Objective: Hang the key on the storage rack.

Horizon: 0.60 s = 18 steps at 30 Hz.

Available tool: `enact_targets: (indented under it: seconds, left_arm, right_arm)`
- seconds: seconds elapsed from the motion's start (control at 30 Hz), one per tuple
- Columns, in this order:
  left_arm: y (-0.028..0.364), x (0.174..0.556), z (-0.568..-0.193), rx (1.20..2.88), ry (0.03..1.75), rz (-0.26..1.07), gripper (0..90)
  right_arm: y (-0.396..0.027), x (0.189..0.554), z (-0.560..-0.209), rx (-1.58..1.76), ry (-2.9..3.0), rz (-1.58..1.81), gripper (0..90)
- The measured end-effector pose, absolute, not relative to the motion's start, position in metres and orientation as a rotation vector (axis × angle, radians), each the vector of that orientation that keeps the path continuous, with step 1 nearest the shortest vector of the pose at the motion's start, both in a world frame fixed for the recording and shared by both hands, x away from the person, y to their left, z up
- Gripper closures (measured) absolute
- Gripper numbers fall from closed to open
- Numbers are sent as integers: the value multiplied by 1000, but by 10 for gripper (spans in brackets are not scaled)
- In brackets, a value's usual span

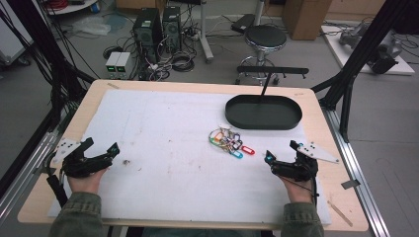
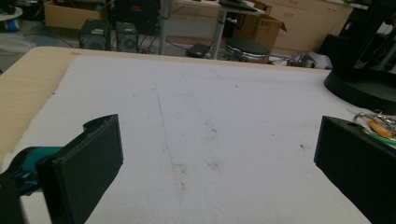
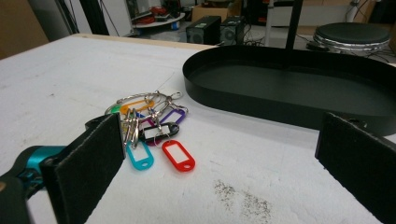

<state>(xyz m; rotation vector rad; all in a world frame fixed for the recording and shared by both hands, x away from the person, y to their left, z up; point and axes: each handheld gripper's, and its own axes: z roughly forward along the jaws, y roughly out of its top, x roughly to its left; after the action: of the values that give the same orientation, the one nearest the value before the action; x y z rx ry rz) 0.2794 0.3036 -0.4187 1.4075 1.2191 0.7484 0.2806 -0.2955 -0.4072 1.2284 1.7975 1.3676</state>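
R gripper [image 1: 276, 159] sits nearest, jaws wide apart, empty; L gripper [image 1: 101, 154] likewise, well apart from the keys [image 3: 149, 128]. Keys lie just before the tray [image 3: 289, 100]: light, floppy, prob. tangle-prone bunch w/ slick plastic tags. Best pinch the wire rings.

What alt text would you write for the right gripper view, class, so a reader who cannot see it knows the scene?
A bunch of key tags in red, blue, purple, orange and green lies on a white mat, just beyond the right gripper's two wide-open black jaws. Behind the tags sits an empty black oval tray.
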Motion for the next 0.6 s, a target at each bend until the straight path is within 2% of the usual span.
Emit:
enact_targets:
  seconds: [0.6]
  left_arm:
    - [303,278,-419,1408,1224,741,17]
  right_arm:
    - [-277,305,-396,1179,1916,1316,4]
